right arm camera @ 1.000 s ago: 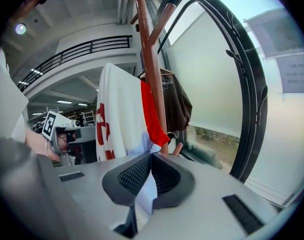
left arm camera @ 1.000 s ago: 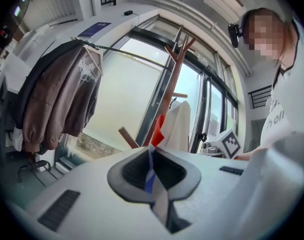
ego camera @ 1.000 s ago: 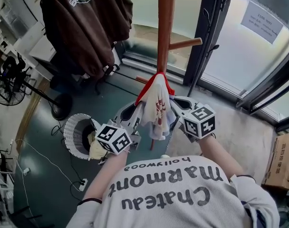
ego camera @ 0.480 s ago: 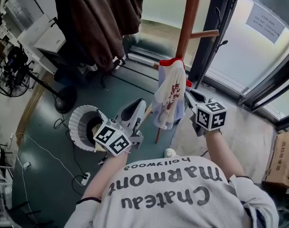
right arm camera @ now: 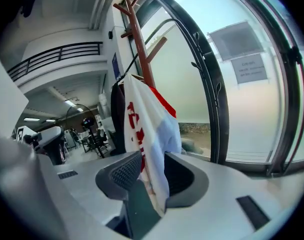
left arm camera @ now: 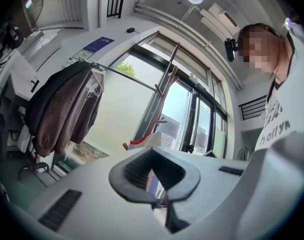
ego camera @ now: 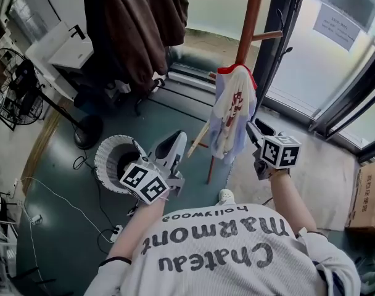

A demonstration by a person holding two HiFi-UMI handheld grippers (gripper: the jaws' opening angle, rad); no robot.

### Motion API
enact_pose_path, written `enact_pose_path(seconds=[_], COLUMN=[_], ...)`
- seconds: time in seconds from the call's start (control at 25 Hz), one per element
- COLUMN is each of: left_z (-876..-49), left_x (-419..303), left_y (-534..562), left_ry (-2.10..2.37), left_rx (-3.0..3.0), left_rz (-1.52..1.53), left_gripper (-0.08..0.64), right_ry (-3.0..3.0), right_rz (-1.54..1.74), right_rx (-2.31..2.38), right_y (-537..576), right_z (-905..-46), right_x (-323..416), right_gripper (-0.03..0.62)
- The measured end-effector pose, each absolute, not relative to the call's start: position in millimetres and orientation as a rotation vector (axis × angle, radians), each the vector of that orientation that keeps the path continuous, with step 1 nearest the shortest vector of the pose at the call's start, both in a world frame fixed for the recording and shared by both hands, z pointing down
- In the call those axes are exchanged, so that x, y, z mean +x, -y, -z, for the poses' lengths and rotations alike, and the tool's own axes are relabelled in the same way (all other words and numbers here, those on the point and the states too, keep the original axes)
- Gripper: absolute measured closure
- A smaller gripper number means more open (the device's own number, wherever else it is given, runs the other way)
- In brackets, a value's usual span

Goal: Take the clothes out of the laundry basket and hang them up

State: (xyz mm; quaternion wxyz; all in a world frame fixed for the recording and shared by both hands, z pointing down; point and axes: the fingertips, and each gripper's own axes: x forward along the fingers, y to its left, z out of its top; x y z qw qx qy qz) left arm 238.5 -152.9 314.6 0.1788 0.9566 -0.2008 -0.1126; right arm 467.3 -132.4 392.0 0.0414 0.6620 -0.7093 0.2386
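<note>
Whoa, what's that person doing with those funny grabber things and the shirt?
A person is hanging up laundry with a gripper in each hand. The white T-shirt with a red collar and red print hangs on the brown wooden coat stand. The right gripper has its jaws opening, with the shirt's lower edge between them. The left gripper is shut and empty, near the round white laundry basket on the floor. A brown sweatshirt hangs nearby.

Coat stand [ego camera: 251,17] is smooth reddish wood, shirt [ego camera: 234,110] thin cloth, basket [ego camera: 100,165] woven & matt
</note>
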Motion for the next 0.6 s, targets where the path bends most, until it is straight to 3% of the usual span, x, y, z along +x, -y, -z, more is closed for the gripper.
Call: enact_pose_path(seconds=[0.24, 0.4, 0.6], left_z=[-319, -327, -339], left_x=[199, 147, 66], left_y=[139, 135, 126], left_ry=[0.651, 0.829, 1.018], left_rx=[2.740, 2.742, 2.692], left_rz=[0.259, 0.239, 0.254], left_gripper=[0.551, 0.552, 0.552], right_ry=[2.217, 2.334, 2.515], right_rz=[-0.706, -0.542, -0.190], right_rx=[1.959, 1.873, 1.633], right_y=[108, 111, 118], right_z=[-390, -365, -332], right_x=[415, 352, 249], right_gripper=[0.451, 0.520, 0.560])
